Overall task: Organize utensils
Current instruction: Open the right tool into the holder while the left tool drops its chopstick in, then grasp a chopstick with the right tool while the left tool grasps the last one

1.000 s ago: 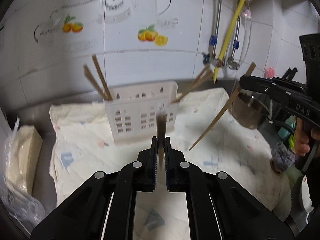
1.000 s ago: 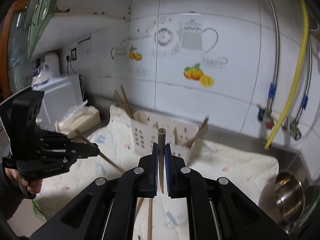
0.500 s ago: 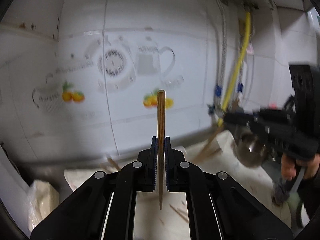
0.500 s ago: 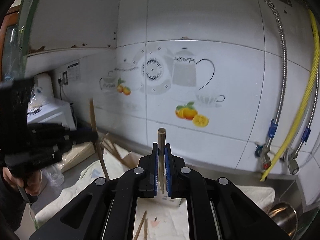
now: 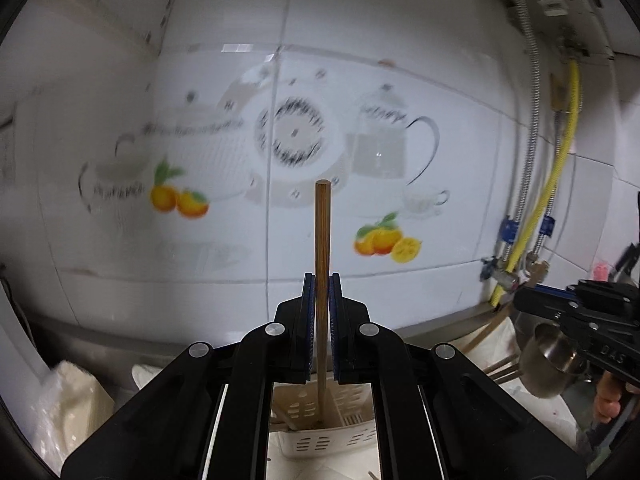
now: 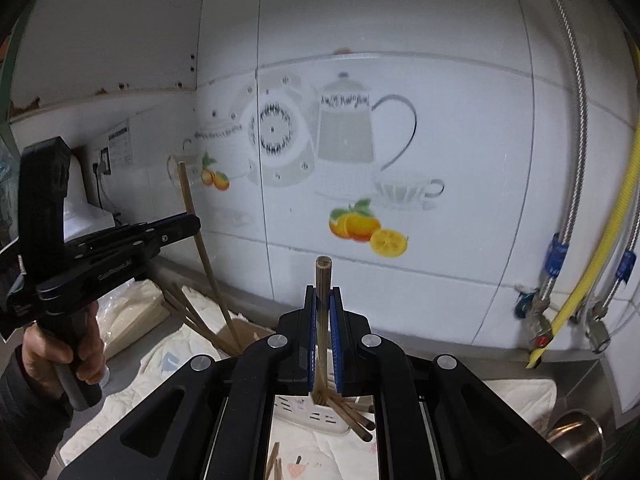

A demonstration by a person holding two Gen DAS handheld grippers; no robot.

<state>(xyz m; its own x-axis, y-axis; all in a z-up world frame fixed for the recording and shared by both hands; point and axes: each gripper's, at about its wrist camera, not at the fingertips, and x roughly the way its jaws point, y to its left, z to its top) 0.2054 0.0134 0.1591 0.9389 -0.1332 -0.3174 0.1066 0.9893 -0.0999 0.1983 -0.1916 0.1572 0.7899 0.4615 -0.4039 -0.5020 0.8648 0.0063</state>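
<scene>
White tiled wall, cloth-covered counter (image 6: 132, 396): both jaws clamp upright brown wooden chopsticks (image 5: 322, 240) (image 6: 322, 276), white slotted plastic holder (image 5: 320, 440) directly below.

tiled wall (image 5: 400, 60) blocks my 12 o'clock, hoses (image 6: 576, 240) at 3, holder (image 6: 320, 416) crowded with sticks at 6, open air above it

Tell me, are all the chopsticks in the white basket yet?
Not yet. Done: several chopsticks already stand in the white basket. In hand: the left hand-held gripper is shut on one chopstick above the basket, and the right hand-held gripper is shut on another chopstick. Left: both need dropping in, and a few loose sticks still lie on the cloth.
</scene>
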